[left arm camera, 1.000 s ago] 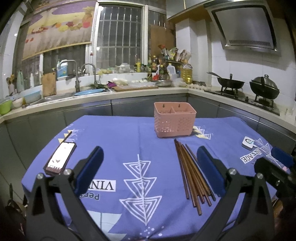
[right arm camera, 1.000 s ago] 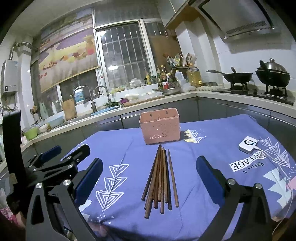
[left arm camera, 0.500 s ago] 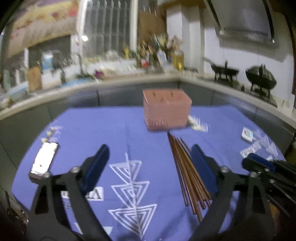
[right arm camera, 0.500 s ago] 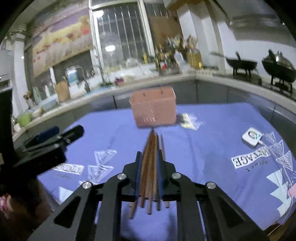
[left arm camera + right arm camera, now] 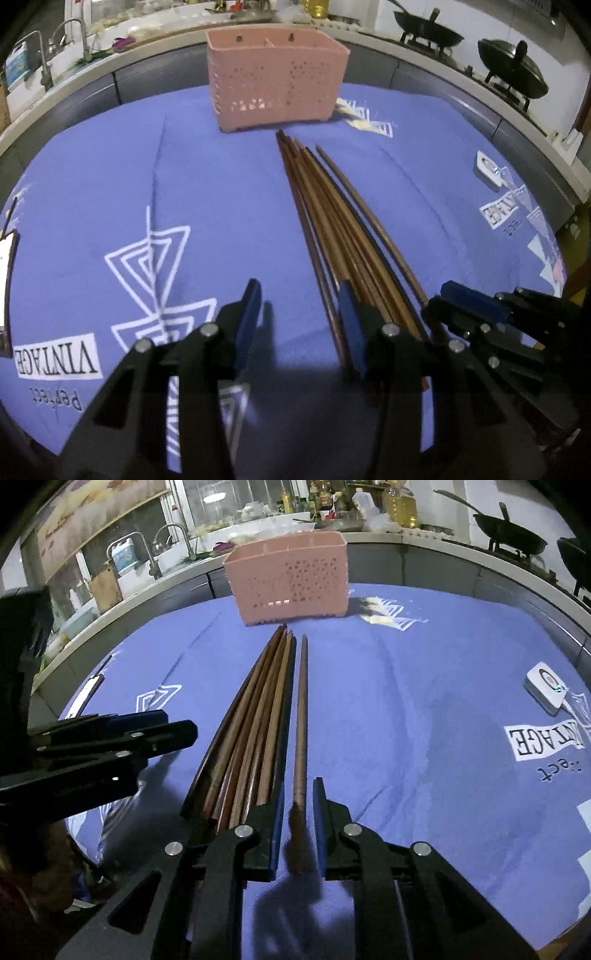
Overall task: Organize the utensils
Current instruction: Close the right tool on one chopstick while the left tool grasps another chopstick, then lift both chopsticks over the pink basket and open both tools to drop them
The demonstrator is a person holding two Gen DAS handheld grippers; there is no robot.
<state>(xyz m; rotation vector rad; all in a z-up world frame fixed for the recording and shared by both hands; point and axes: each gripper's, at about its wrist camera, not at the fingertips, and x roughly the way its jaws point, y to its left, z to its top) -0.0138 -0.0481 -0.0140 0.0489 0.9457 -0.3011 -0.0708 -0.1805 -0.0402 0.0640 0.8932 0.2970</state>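
So the right gripper (image 5: 298, 819) had its blue-padded jaws narrowed around the butt end of one brown wooden chopstick (image 5: 300, 716), a small gap still showing on each side, so not quite clamped. That stick lay just apart from the bundle of dark wooden chopsticks (image 5: 255, 731), roughly seven, hard to count exactly, all smooth, tapered and fanned out near the front edge of the purple printed tablecloth (image 5: 406, 738). The left gripper (image 5: 299, 317) sat partly open with nothing between its fingers, its right pad touching the bundle's left side. Farther back, toward the far edge, stood one pink perforated plastic utensil basket (image 5: 291, 581), rectangular. One small white square gadget (image 5: 546, 688) lay by the right edge.
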